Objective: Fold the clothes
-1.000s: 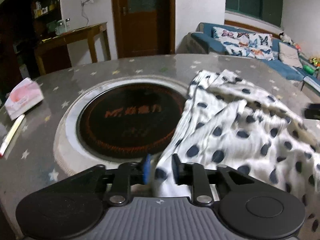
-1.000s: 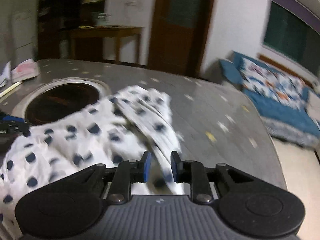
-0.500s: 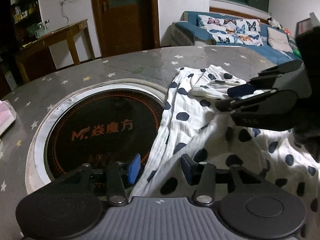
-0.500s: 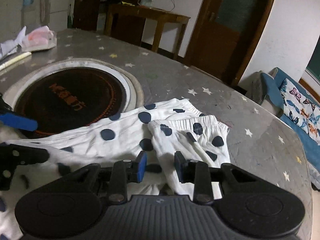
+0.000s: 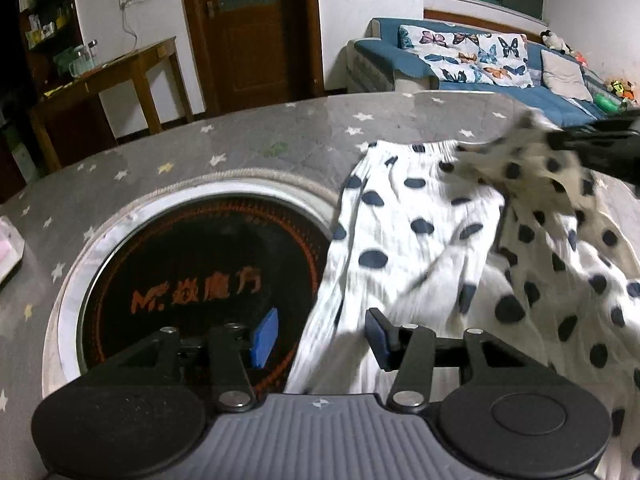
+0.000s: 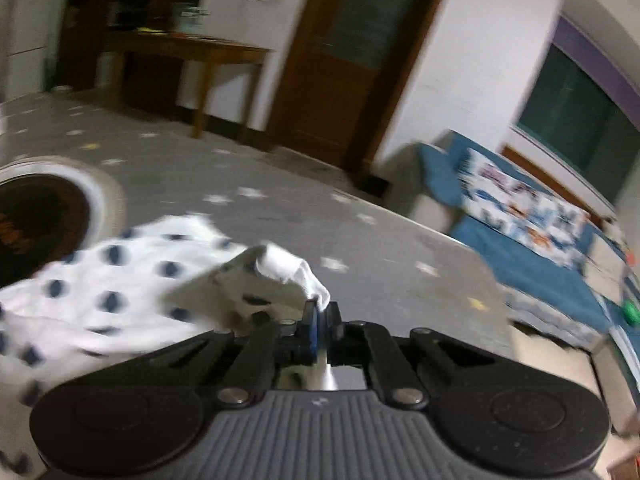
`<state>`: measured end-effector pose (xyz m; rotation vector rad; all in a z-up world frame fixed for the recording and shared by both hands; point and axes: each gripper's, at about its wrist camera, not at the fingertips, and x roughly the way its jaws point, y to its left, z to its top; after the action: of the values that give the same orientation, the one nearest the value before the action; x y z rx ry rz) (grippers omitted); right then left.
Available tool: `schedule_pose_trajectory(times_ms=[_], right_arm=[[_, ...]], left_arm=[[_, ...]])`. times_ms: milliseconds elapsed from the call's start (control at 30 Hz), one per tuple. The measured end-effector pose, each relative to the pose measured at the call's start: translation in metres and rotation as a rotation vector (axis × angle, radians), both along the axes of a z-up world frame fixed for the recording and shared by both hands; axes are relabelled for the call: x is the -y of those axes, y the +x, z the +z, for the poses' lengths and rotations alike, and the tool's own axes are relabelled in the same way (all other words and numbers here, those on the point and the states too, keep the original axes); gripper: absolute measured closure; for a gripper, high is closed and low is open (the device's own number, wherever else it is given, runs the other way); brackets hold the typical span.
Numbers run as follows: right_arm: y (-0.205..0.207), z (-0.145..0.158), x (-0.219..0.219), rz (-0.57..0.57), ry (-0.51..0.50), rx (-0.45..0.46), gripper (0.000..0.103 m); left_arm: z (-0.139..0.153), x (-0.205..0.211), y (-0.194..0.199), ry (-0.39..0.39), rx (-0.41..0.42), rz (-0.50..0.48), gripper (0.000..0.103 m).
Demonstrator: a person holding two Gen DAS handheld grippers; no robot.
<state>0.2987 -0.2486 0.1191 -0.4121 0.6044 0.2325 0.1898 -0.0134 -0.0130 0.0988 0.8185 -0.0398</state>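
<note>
A white garment with dark blue polka dots (image 5: pixel 448 248) lies on the grey star-patterned table (image 5: pixel 240 152), its left edge draped over the round black cooktop (image 5: pixel 200 276). My left gripper (image 5: pixel 322 338) is open, its blue pads (image 5: pixel 264 336) either side of the garment's near edge, not closed on it. My right gripper (image 6: pixel 320 322) is shut on a fold of the garment (image 6: pixel 288 268) and holds it lifted off the table. In the left wrist view the right gripper (image 5: pixel 596 148) shows at the far right, pulling the cloth up.
A pink-and-white packet (image 5: pixel 8 252) lies at the table's left edge. Beyond the table stand a wooden side table (image 5: pixel 112 80), a brown door (image 5: pixel 248 28) and a blue sofa with butterfly cushions (image 5: pixel 472 56). The table's right edge (image 6: pixel 492 280) drops to the floor.
My left gripper opened and let the garment go. My right gripper closed on a fold of the garment and lifted it to the right; the right wrist view is now motion-blurred.
</note>
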Motion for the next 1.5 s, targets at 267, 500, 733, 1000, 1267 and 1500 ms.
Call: schedule_pose_trajectory(times_ms=[267,500,733,1000,1267,1500], right_arm=[[0.010,-0.007,0.064,-0.136,-0.003,-0.041,0.093],[0.003,-0.016,0.077,-0.071,0.090,-0.112,0.081],[0.006,-0.007,0.060,0.017,0.096,-0.106,0.077],[0.042,-0.028,0.035,0.054,0.111,-0.219,0.072],[0.083,-0.036,0.009,0.079,0.211,-0.243,0.065],[0.106,-0.034,-0.003,0.117,0.194,-0.213,0.054]], left_arm=[[0.013,0.013,0.058,0.014,0.043,-0.012,0.051],[-0.001,0.035,0.124,0.032,0.061,-0.078,0.051],[-0.022,0.056,0.165,0.084,0.065,-0.160,0.056],[-0.024,0.039,0.175,0.152,0.110,-0.104,0.098],[-0.023,-0.043,0.178,0.211,0.096,0.099,0.098],[-0.027,-0.082,0.185,0.271,0.085,0.178,0.094]])
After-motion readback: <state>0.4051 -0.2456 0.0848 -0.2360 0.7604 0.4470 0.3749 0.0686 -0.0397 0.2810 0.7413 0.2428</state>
